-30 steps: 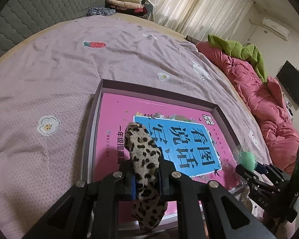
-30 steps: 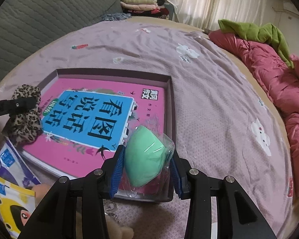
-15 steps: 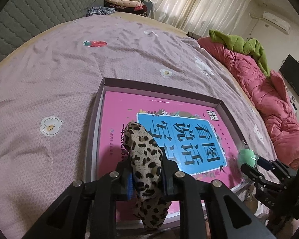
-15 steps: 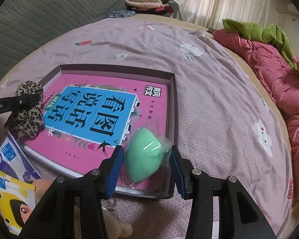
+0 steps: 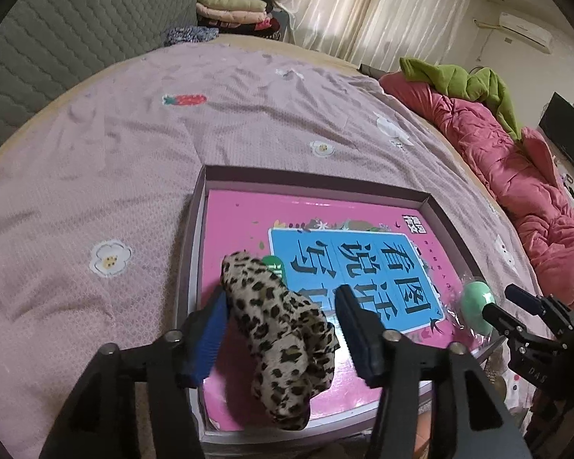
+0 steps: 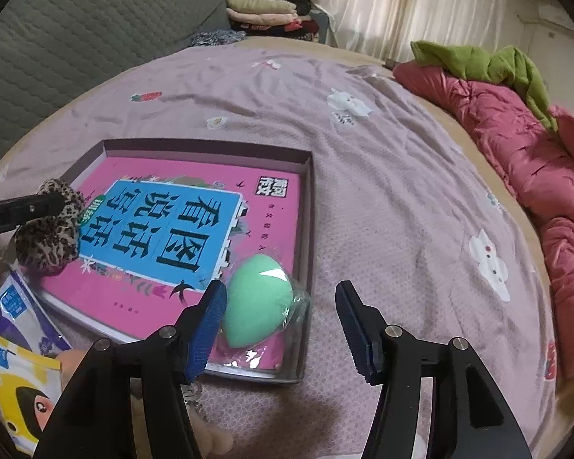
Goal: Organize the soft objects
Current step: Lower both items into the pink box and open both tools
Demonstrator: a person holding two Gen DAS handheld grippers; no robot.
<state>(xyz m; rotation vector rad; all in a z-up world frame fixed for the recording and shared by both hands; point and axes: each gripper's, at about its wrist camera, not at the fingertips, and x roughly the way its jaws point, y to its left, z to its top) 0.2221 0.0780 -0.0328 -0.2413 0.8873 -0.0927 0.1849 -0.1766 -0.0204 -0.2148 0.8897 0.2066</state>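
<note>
A leopard-print scrunchie (image 5: 283,340) lies in the near left part of a shallow grey box (image 5: 317,181) lined with a pink and blue book. My left gripper (image 5: 281,329) is open around it, jaws wide apart. A green egg-shaped sponge in clear wrap (image 6: 260,302) lies in the box's near right corner (image 6: 304,229). My right gripper (image 6: 281,323) is open, its left finger beside the sponge. The scrunchie (image 6: 48,229) and the sponge (image 5: 478,306) each show in the other wrist view.
The box sits on a mauve bedsheet (image 5: 134,145). A pink quilt (image 6: 535,160) with a green garment (image 6: 478,57) lies along the right. Printed packets (image 6: 15,352) and a plush toy (image 6: 206,436) lie near the box's front. Folded clothes (image 5: 229,9) are stacked far back.
Both grippers have opened. The scrunchie and the sponge have been let go and now rest in the box.
</note>
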